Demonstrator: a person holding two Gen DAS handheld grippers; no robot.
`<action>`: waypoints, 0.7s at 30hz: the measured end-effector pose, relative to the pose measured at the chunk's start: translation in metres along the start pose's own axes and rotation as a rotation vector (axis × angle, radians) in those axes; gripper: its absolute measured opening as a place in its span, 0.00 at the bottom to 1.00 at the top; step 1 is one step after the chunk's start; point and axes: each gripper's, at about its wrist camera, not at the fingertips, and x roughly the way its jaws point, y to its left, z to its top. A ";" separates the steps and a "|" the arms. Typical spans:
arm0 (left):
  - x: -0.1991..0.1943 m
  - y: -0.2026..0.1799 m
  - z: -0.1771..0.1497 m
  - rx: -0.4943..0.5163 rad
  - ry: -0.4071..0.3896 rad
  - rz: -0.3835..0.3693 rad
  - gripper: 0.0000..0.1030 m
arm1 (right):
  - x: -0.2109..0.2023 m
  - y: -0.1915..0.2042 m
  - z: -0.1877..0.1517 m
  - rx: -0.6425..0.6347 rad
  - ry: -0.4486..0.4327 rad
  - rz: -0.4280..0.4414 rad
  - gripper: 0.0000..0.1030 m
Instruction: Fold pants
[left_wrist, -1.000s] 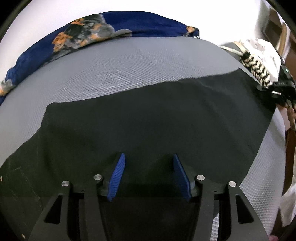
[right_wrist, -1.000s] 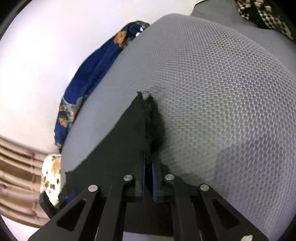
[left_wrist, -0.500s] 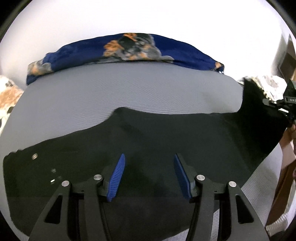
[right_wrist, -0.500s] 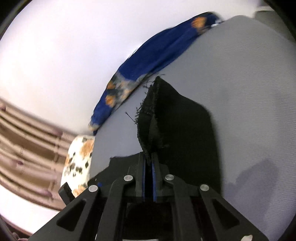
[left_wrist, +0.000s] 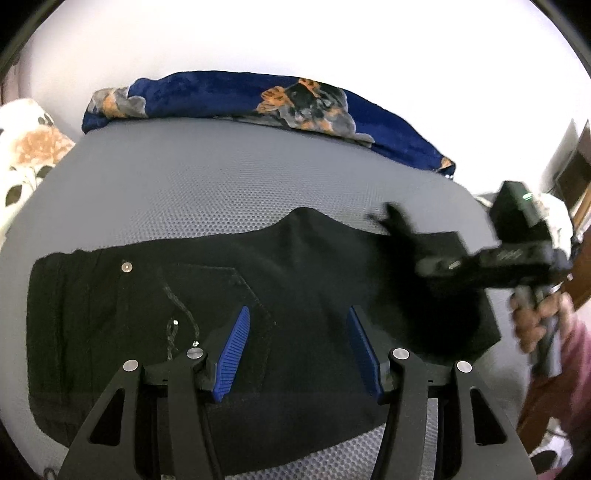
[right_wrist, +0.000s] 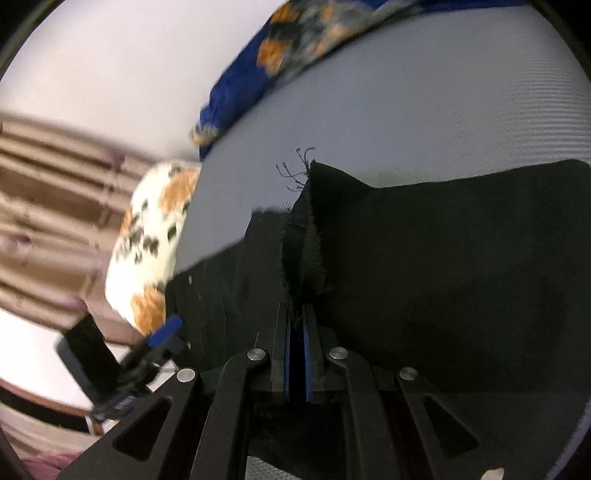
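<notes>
Black pants (left_wrist: 303, 266) lie flat on a grey mesh mattress (left_wrist: 221, 184), their waistband button (left_wrist: 127, 266) at the left. My left gripper (left_wrist: 298, 314) hovers over the middle of them, open, blue pads apart with nothing pinched between them. At the right, a hand (left_wrist: 535, 317) carries my right gripper (left_wrist: 436, 264) low over the pants, blurred, trailing the leg end. In the right wrist view the right gripper (right_wrist: 295, 314) is shut on the frayed hem (right_wrist: 303, 236), and the doubled leg (right_wrist: 461, 258) spreads to the right. The left gripper (right_wrist: 162, 336) shows at lower left.
A blue floral blanket (left_wrist: 258, 99) is bunched along the mattress's far edge against a white wall. A white and orange floral pillow (left_wrist: 26, 155) lies at the left end. Striped curtains (right_wrist: 55, 221) hang beyond it. Wooden furniture (left_wrist: 580, 177) stands at the right.
The right gripper has swept the held hem across the mattress and over the pants toward the waistband. The left gripper has drifted along the pants, bringing the waistband and button into sight.
</notes>
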 end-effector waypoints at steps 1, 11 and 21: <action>-0.002 0.001 -0.001 -0.006 -0.001 -0.008 0.54 | 0.012 0.006 -0.003 -0.026 0.025 -0.023 0.06; 0.004 0.001 0.002 -0.083 0.067 -0.192 0.54 | 0.034 0.023 -0.013 -0.034 0.057 -0.056 0.24; 0.047 -0.017 -0.002 -0.235 0.279 -0.410 0.54 | -0.045 0.007 -0.035 0.047 -0.142 -0.086 0.43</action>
